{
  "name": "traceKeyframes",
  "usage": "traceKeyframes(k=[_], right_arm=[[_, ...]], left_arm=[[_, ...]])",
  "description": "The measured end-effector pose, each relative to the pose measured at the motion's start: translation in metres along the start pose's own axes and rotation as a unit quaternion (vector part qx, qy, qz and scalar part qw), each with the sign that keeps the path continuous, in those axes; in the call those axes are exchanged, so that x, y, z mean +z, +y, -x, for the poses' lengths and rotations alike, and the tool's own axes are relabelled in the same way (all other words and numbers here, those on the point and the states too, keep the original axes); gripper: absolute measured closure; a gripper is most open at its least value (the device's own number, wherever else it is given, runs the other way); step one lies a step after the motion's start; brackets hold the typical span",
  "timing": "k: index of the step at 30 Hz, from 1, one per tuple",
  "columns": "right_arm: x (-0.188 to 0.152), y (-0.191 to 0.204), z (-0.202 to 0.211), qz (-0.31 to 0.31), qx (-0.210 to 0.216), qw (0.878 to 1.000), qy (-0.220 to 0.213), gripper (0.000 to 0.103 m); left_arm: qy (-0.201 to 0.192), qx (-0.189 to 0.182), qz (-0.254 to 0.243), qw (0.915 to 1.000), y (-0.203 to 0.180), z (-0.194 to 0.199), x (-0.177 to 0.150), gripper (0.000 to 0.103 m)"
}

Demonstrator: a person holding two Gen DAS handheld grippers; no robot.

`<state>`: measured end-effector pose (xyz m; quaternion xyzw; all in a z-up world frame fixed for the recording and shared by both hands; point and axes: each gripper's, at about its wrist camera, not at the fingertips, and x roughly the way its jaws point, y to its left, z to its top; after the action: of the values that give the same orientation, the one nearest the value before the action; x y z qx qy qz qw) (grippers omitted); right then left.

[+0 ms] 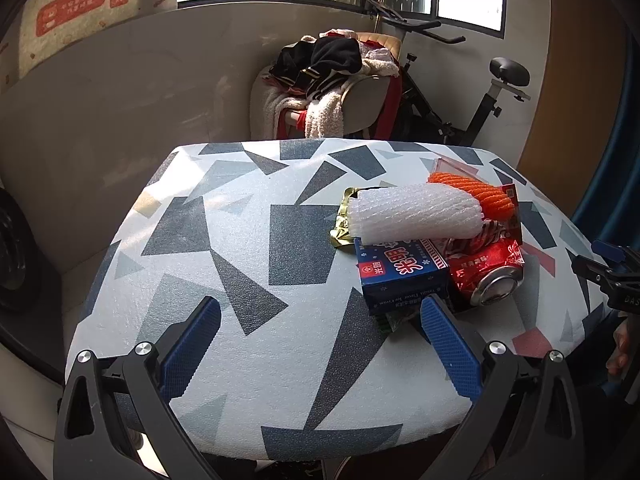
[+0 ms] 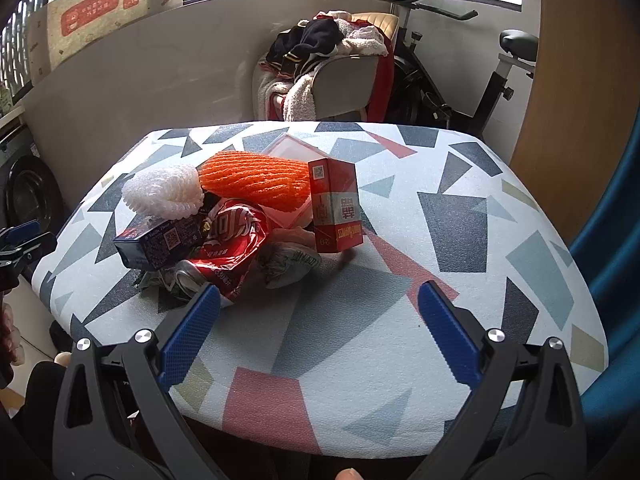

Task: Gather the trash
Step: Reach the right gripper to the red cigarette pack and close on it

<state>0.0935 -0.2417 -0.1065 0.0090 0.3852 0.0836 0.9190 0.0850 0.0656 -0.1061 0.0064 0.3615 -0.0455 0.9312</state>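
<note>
Nothing is collected yet: both the left gripper [image 1: 320, 334] and right gripper [image 2: 319, 320] hang spread and empty. Beside the crushed red can [image 2: 224, 248] lie white foam net [image 1: 416, 216], blue carton [image 1: 404, 276] and red box [image 2: 336, 204], all waiting.

Left gripper [image 1: 320, 332] low over patterned table [image 1: 240, 240], blue fingers [image 1: 192, 352] spread wide, nothing between. Trash heaped at right: white foam net [image 1: 416, 216] atop blue carton [image 1: 404, 276], orange foam net [image 1: 476, 190] behind, crushed red can [image 1: 492, 276] just beside carton, gold wrapper [image 1: 342, 220] at left edge. Right gripper [image 1: 612, 272] at frame edge. Clothes-piled chair [image 1: 332, 80] and exercise bike [image 1: 460, 96] beyond.
</note>
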Motion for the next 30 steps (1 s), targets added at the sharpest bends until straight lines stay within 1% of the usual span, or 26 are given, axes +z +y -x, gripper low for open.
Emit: traceKeyframes(k=[6, 11, 12, 13, 14, 16, 19, 24, 25, 26, 27, 29, 30], right_arm=[[0.021, 0.010, -0.019, 0.015, 0.009, 1.000, -0.008, 0.006], [0.047, 0.001, -0.037, 0.032, -0.018, 0.999, -0.021, 0.008], [0.051, -0.004, -0.043, 0.033, -0.025, 0.999, -0.019, 0.010], [0.054, -0.008, -0.050, 0.035, -0.031, 0.999, -0.013, 0.018], [0.056, -0.012, -0.058, 0.039, -0.037, 0.999, -0.004, 0.022], [0.058, -0.016, -0.076, 0.050, -0.044, 0.998, 0.013, 0.023], [0.056, -0.014, -0.101, 0.067, -0.043, 0.996, 0.036, 0.027], [0.058, -0.010, -0.127, 0.073, -0.043, 0.995, 0.045, 0.038], [0.058, -0.010, -0.129, 0.072, -0.039, 0.996, 0.046, 0.050], [0.059, -0.009, -0.130, 0.074, -0.037, 0.995, 0.049, 0.065], [0.059, -0.009, -0.129, 0.072, -0.041, 0.995, 0.048, 0.066], [0.059, -0.013, -0.123, 0.062, -0.038, 0.997, 0.042, 0.073], [0.059, -0.016, -0.119, 0.056, -0.041, 0.997, 0.041, 0.075]], left_arm=[[0.005, -0.011, 0.005, 0.9999, 0.003, -0.009, 0.004, 0.005], [0.006, -0.018, 0.008, 0.9998, 0.005, -0.017, 0.009, 0.005], [0.007, -0.021, 0.009, 0.9997, 0.005, -0.019, 0.010, 0.005], [0.007, -0.023, 0.011, 0.9997, 0.005, -0.021, 0.011, 0.005], [0.009, -0.024, 0.012, 0.9996, 0.005, -0.023, 0.012, 0.005], [0.009, -0.028, 0.017, 0.9994, 0.004, -0.025, 0.014, 0.005], [0.011, -0.038, 0.021, 0.9990, 0.000, -0.031, 0.018, 0.005], [0.015, -0.046, 0.017, 0.9987, -0.010, -0.040, 0.024, 0.005], [0.018, -0.053, 0.021, 0.9982, -0.011, -0.041, 0.025, 0.005], [0.021, -0.058, 0.026, 0.9977, -0.012, -0.043, 0.027, 0.005], [0.025, -0.065, 0.032, 0.9971, -0.013, -0.045, 0.029, 0.005], [0.033, -0.075, 0.045, 0.9956, -0.013, -0.051, 0.034, 0.005], [0.037, -0.080, 0.052, 0.9947, -0.013, -0.055, 0.036, 0.005]])
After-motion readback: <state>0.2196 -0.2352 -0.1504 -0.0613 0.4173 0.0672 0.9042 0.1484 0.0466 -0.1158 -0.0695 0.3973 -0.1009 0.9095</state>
